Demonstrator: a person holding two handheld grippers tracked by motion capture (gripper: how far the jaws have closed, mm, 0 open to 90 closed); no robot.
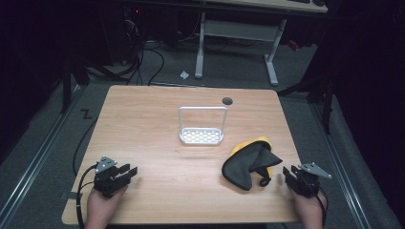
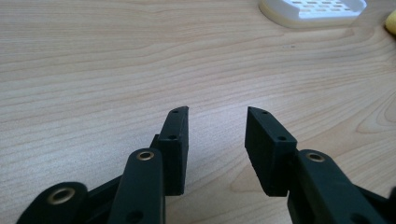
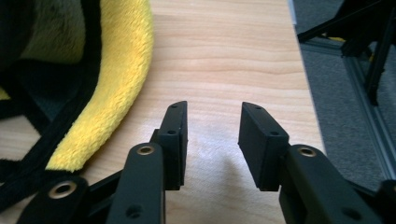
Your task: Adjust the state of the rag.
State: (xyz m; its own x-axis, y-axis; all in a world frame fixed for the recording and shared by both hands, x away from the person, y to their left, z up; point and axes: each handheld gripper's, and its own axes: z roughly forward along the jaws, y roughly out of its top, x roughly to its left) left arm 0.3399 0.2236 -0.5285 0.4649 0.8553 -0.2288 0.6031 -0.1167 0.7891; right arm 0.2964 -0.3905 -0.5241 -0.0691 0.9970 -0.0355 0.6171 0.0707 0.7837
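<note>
1. The table [image 1: 157, 143] is the biggest thing I have to work with — a pale wooden top. A small dark round hole [image 1: 228, 101] sits near its far edge.

2. The cloth [image 1: 251, 162] is what I take to be the thing in hand. It lies at the near right of the table, bunched in a loose heap, dark grey outside with a fuzzy yellow lining showing along its far edge. Black binding runs round its rim, and a small black loop hangs off the near side. Its long axis runs roughly from near left to far right.

3. The white rack [image 1: 201, 127] stands near the middle of the table, well apart from the cloth, farther back and to the left — a perforated base with a thin upright frame rising from it.

4. My right gripper [image 1: 292, 174] is plainly the nearer one. It rests at the table's near right corner, just beside the cloth; in the right gripper view the yellow edge [image 3: 119, 88] lies to the left of the jaws. So the coming move, as I judge it, is a short reach leftward and slightly forward. The jaws stand partly open with nothing between them.

5. My left gripper [image 1: 128, 171] sits at the near left, well apart from the cloth, jaws likewise partly open over bare wood and holding nothing.
</note>
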